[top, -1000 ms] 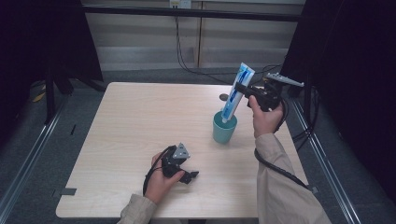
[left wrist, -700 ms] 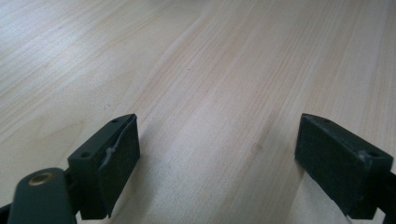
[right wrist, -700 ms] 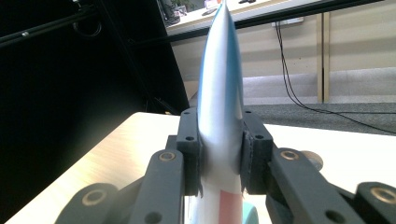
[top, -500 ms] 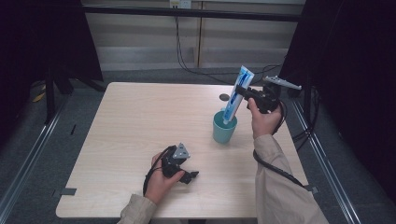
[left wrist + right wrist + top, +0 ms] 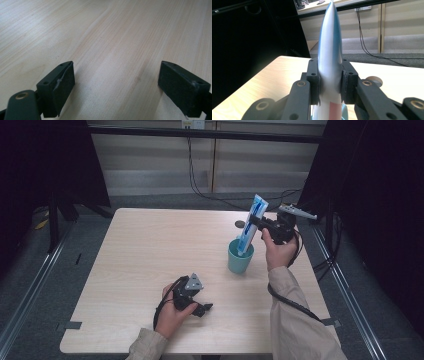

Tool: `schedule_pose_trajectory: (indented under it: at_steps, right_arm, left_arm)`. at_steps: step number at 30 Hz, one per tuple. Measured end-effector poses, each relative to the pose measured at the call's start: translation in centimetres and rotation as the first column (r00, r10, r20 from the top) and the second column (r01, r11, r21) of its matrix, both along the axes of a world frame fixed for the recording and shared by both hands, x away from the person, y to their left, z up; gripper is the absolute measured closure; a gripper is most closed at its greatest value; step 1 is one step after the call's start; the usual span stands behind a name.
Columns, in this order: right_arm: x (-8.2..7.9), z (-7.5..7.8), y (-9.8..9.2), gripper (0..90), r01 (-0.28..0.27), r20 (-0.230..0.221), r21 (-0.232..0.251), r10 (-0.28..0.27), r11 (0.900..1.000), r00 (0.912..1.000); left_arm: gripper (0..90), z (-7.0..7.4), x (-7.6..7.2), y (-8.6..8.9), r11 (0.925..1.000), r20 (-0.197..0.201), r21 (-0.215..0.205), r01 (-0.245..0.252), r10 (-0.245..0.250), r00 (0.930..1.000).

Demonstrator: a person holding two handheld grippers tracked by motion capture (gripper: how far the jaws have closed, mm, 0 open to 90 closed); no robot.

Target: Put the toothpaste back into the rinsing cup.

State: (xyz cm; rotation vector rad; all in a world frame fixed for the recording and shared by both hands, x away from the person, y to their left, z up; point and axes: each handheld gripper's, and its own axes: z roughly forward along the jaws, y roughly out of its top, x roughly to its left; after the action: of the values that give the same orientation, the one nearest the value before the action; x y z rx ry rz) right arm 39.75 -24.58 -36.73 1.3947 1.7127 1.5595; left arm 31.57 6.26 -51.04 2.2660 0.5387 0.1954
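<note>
Nothing readable from where I'm sitting. The blue and white tube [image 5: 251, 226] has printing on it in the high view, and a red patch shows in the right gripper view [image 5: 329, 62], but it's all too blurry to make out any letters, brand or numbers.

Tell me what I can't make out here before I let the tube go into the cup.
- Tube lower end: in the high view the teal cup rim hides whether it touches bottom.
- Tube print: too small in the high view; blurred and edge-on in the right gripper view.
- Cup contents: hidden by its wall.
- Small round thing on the table: half hidden behind the right gripper.
</note>
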Motion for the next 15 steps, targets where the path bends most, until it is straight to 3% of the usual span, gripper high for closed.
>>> schedule_pose_trajectory:
  at_steps: [11,15]
  right_arm:
    - [0.1,-1.3,0.4,73.1,0.003,-0.014,-0.026,-0.003,1.0,0.9999]
    - [0.1,-1.8,0.4,73.1,0.007,-0.015,-0.014,-0.007,1.0,0.9999]
  left_arm:
    - [13.7,0.0,0.0,0.0,1.0,-0.001,-0.003,-0.003,0.003,1.0]
    - [13.7,0.0,0.0,0.0,1.0,0.0,-0.002,-0.003,0.003,1.0]
